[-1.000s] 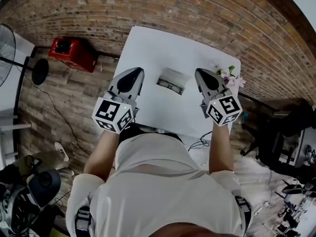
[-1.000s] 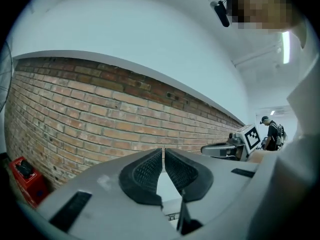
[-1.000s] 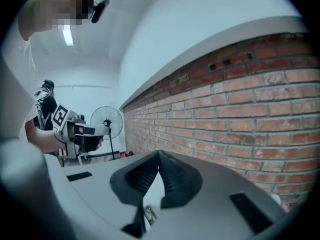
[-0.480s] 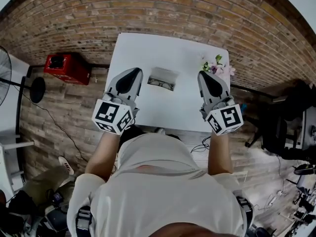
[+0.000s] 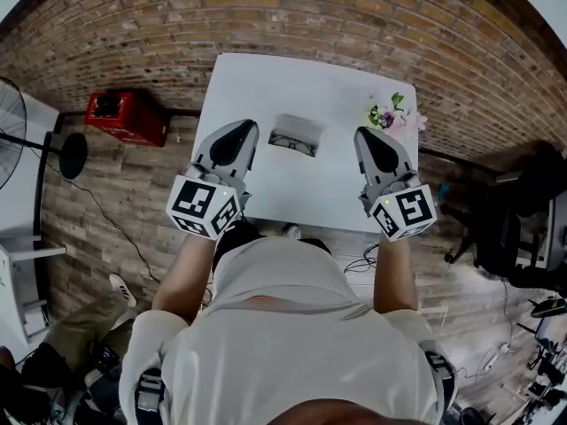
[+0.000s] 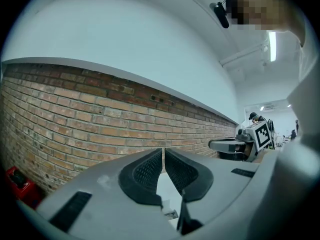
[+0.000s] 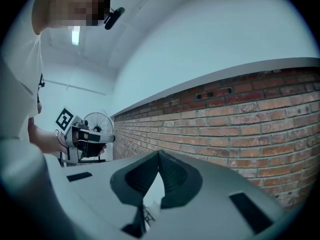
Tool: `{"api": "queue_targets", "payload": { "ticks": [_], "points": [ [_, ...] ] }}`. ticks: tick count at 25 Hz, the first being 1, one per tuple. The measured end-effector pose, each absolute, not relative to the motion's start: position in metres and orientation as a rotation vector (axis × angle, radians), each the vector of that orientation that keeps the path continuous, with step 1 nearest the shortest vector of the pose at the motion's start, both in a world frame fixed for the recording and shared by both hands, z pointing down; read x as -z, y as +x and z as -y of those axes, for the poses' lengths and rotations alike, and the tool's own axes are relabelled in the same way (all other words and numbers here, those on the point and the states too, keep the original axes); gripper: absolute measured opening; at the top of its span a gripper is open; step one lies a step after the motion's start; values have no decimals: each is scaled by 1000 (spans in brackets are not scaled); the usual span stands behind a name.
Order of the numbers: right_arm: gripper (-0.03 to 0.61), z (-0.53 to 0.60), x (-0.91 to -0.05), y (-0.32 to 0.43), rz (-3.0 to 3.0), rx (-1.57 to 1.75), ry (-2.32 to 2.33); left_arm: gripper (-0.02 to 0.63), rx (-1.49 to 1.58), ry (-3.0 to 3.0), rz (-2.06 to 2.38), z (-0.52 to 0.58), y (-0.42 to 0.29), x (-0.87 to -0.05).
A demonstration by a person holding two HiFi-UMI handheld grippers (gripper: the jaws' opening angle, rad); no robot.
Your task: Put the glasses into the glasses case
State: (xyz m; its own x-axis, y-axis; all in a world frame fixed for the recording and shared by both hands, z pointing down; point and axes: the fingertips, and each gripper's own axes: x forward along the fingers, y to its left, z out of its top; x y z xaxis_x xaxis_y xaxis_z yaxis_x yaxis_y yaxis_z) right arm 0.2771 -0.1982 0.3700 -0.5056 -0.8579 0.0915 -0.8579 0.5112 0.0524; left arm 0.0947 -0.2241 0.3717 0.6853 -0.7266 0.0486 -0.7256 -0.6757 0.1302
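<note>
On the white table (image 5: 266, 87) lies a small grey glasses case (image 5: 296, 131), open, with dark-framed glasses (image 5: 293, 145) at its near edge. Whether the glasses lie fully inside I cannot tell. My left gripper (image 5: 243, 131) is held level to the left of the case, above the table's left edge, with its jaws shut and empty. My right gripper (image 5: 371, 138) hovers to the right of the case, also shut on nothing. In the left gripper view the pads (image 6: 150, 170) meet at the tips; in the right gripper view the pads (image 7: 172, 173) touch.
A small bunch of flowers (image 5: 393, 118) stands at the table's right edge, just beyond my right gripper. A red box (image 5: 124, 113) sits on the wooden floor to the left, near a fan (image 5: 69, 153). A brick wall (image 5: 292, 16) runs behind the table.
Both grippers pulled back from the table and rose a little, then held still. The case and glasses stay where they were on the table.
</note>
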Motion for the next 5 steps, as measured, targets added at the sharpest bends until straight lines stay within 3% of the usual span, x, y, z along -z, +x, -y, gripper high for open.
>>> {"api": "queue_targets", "payload": {
  "ticks": [5],
  "points": [
    [52,195,-374,275,2639,-12,1490,28,0,2749,1201,220,92,-373]
  ]
}}
